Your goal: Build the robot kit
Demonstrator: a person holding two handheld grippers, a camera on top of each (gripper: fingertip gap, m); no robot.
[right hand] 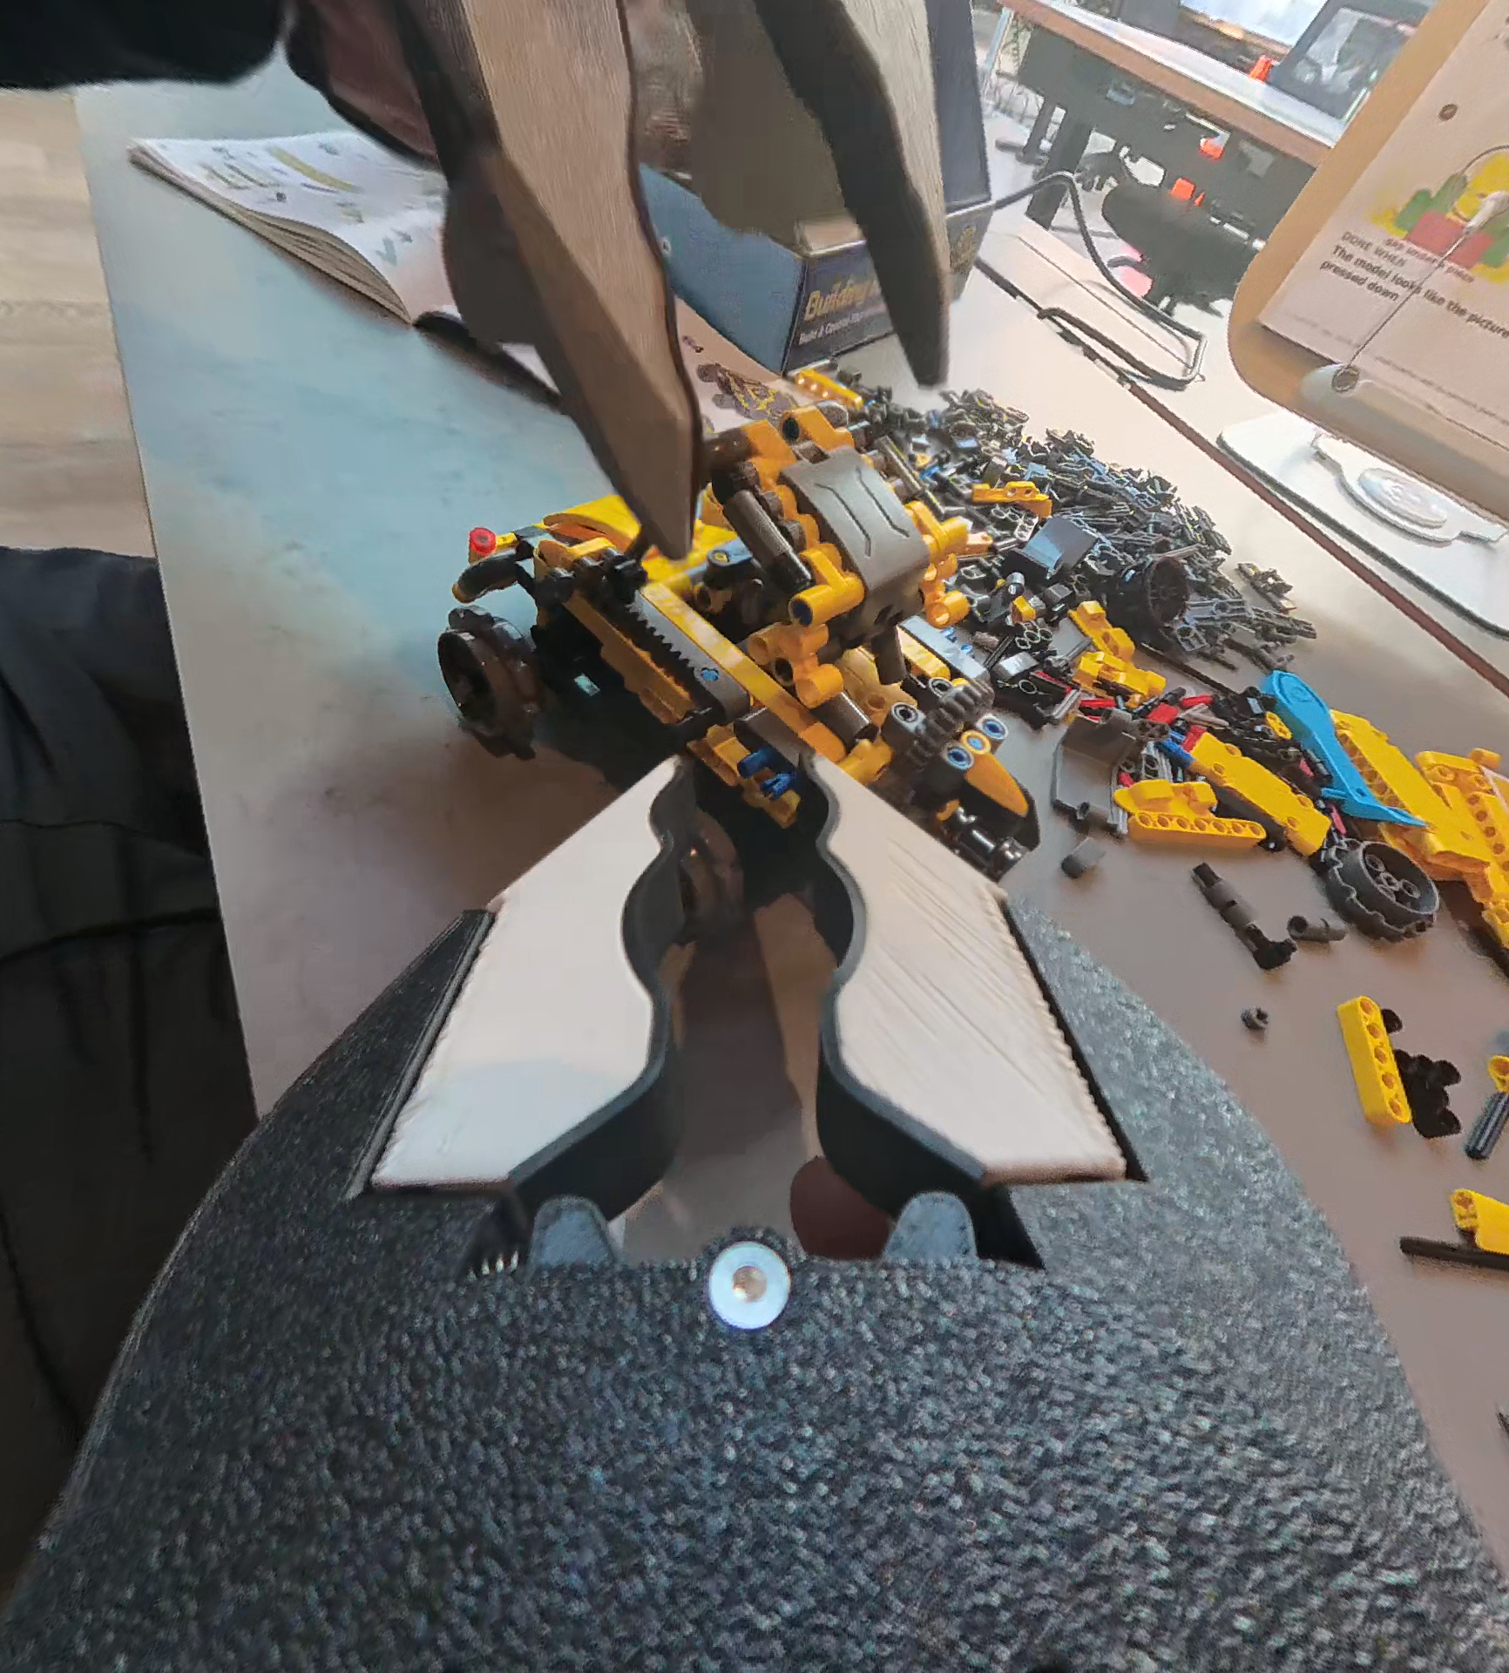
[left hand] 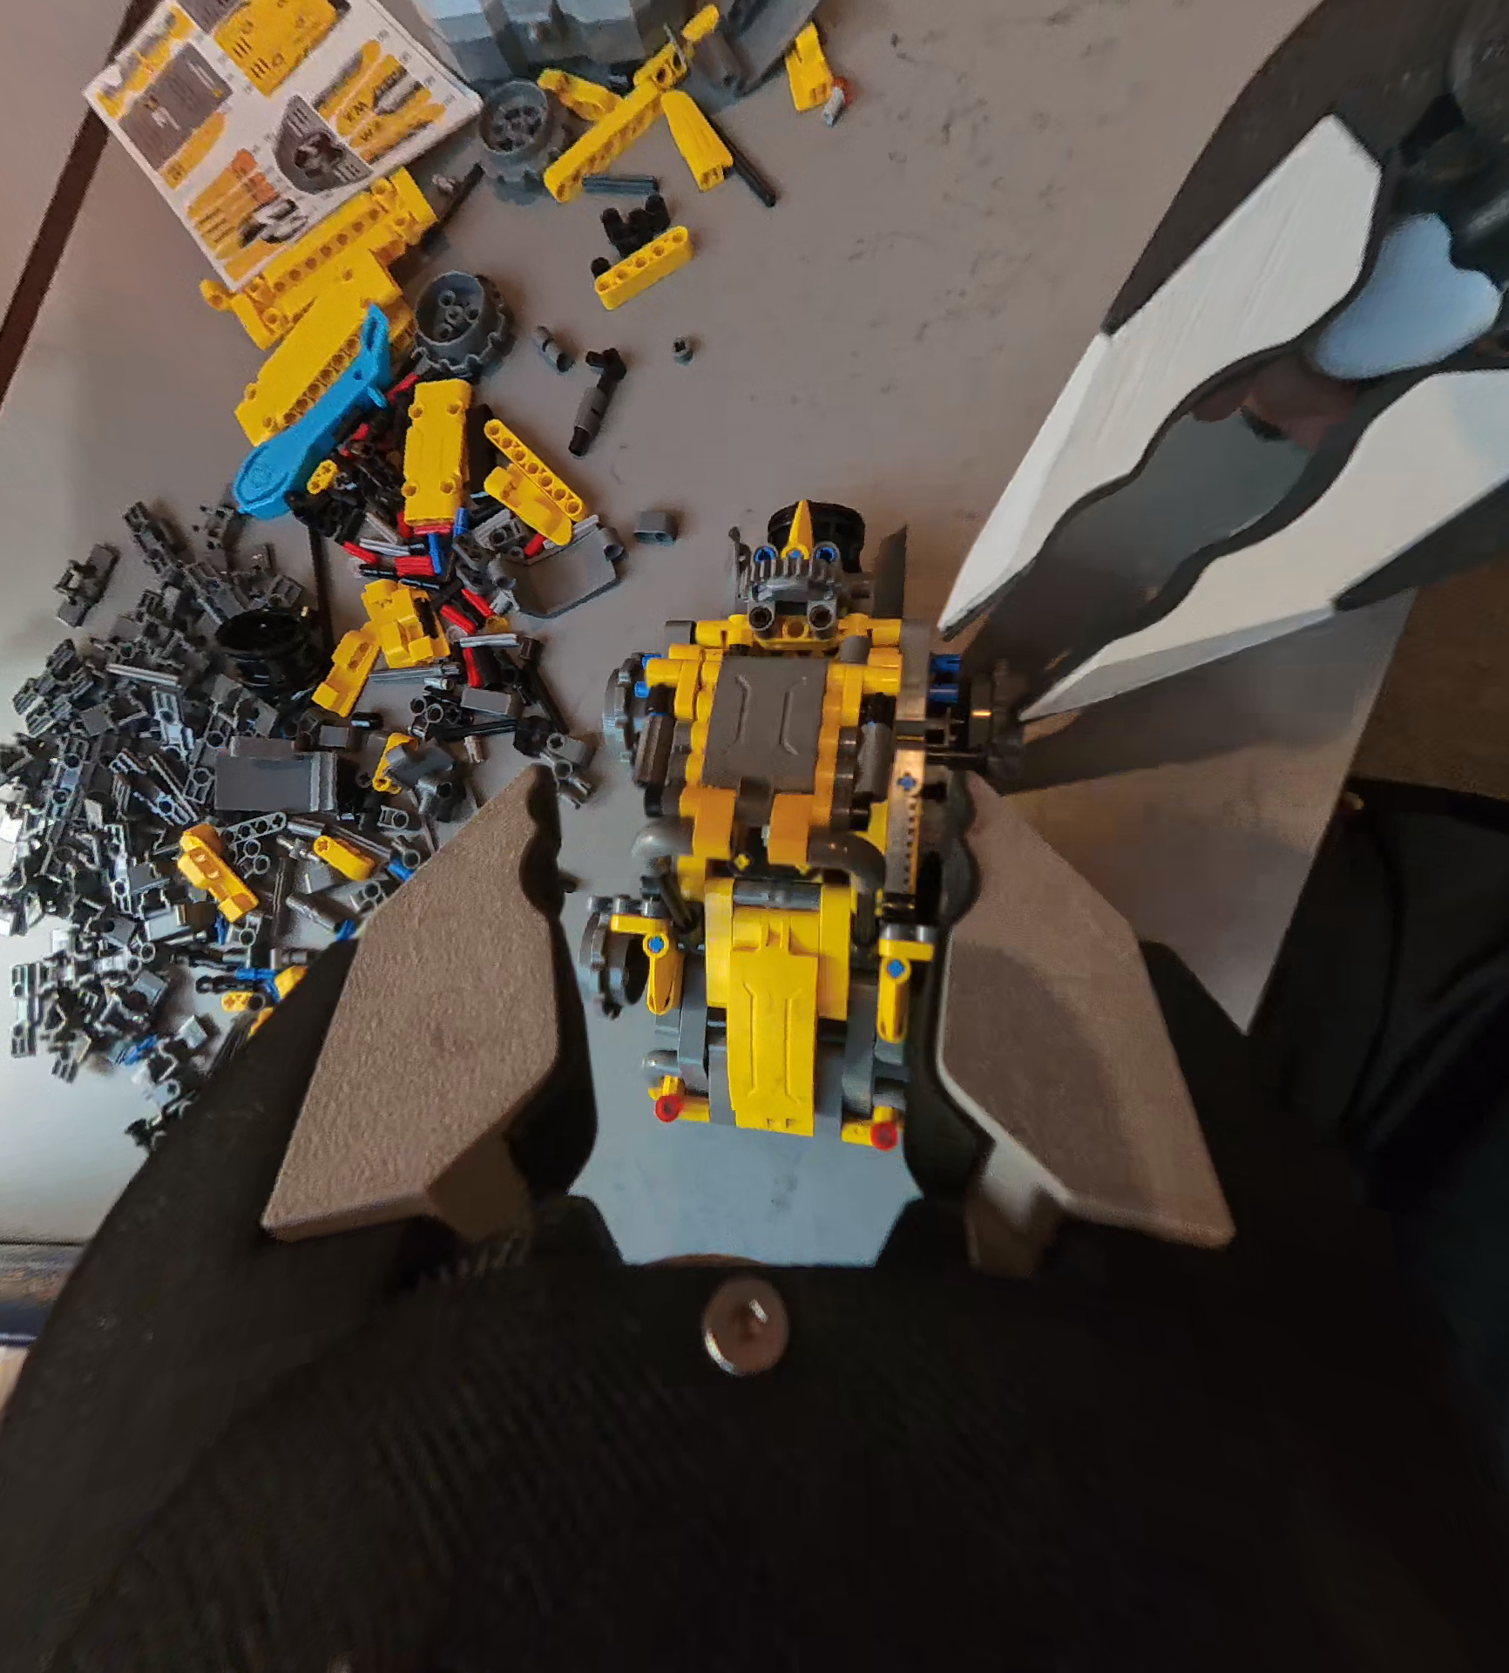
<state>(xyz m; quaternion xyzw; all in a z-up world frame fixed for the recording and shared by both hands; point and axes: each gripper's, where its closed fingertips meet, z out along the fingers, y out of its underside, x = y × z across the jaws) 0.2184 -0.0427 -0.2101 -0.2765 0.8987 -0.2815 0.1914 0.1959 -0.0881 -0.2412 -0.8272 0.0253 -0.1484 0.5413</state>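
Your left gripper [left hand: 751, 797] is spread wide astride the yellow brick vehicle [left hand: 769, 869] on the table [left hand: 823, 299]. Your right gripper [right hand: 746, 769], jaws partly apart, touches its side by a black wheel [left hand: 991, 724]. Loose bricks [left hand: 190, 815], a blue tool [left hand: 316, 425] and a booklet [left hand: 280, 118] lie left.

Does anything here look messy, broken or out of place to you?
Nothing looks broken. The half-built yellow brick vehicle sits upright on the grey table between the left gripper's open jaws. Loose dark grey pieces and yellow beams lie scattered beside it, overlapping the instruction booklet.
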